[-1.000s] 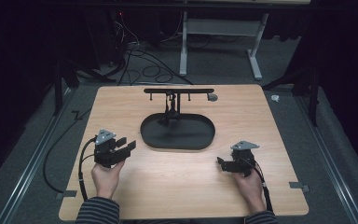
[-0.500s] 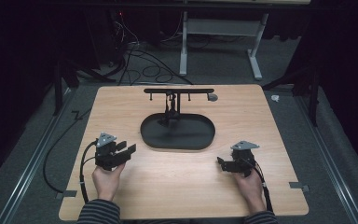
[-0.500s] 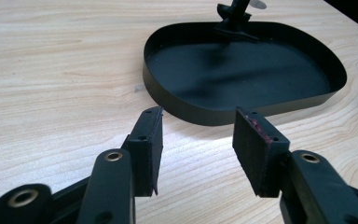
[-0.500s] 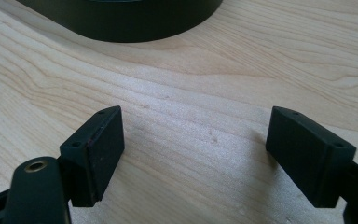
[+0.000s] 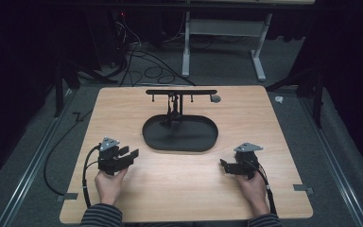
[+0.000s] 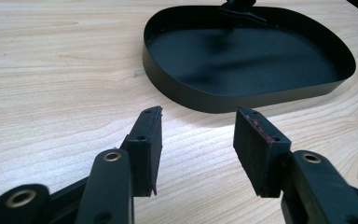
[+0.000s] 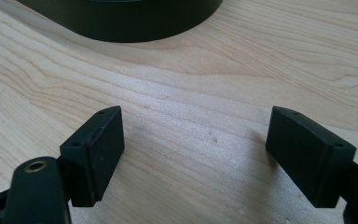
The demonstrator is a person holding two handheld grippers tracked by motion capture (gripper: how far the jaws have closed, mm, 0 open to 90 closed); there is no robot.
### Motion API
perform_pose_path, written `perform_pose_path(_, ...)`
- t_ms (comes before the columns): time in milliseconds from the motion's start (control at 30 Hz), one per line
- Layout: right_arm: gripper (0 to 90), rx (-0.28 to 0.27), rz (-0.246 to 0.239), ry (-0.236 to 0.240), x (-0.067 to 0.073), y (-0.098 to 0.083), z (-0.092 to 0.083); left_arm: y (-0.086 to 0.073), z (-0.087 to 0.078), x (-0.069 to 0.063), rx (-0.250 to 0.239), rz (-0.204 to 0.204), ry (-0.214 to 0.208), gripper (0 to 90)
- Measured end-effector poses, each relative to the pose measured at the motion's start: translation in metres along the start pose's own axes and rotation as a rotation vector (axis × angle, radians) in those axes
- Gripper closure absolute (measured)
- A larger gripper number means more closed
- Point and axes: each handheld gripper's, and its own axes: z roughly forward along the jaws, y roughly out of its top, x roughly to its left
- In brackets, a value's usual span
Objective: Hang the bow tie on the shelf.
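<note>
Risk: both spread, empty tools, left tool and right tool, could shove the central black tray sideways across the table.

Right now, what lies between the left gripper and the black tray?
Nothing: bare tabletop runs from the open left gripper to the tray, as the left gripper view shows.

Lab or recording studio bench, dim room.

Pale wooden table on grey carpet, lit from above; surroundings dark, black drapes at the sides. Loose cables trail across the floor behind. White metal desk frame at the back. Tape markers on the table edges and metal floor rails alongside.
</note>
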Motion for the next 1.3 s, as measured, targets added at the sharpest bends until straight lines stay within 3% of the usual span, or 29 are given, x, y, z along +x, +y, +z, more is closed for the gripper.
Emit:
perform_pose_path(700,20.5,0.000,0.000,0.000,0.000,0.000,0.000,-0.010,0.010,0.002,0.037,0.002,0.018,51.3)
perform_pose_path(1033,20.5,0.000,0.000,0.000,0.000,0.000,0.000,-0.010,0.021,-0.002,0.058,-0.004,-0.009,51.1)
perform_pose_path(1300,20.5,0.000,0.000,0.000,0.000,0.000,0.000,-0.012,0.030,-0.005,0.079,0.010,-0.007,51.0)
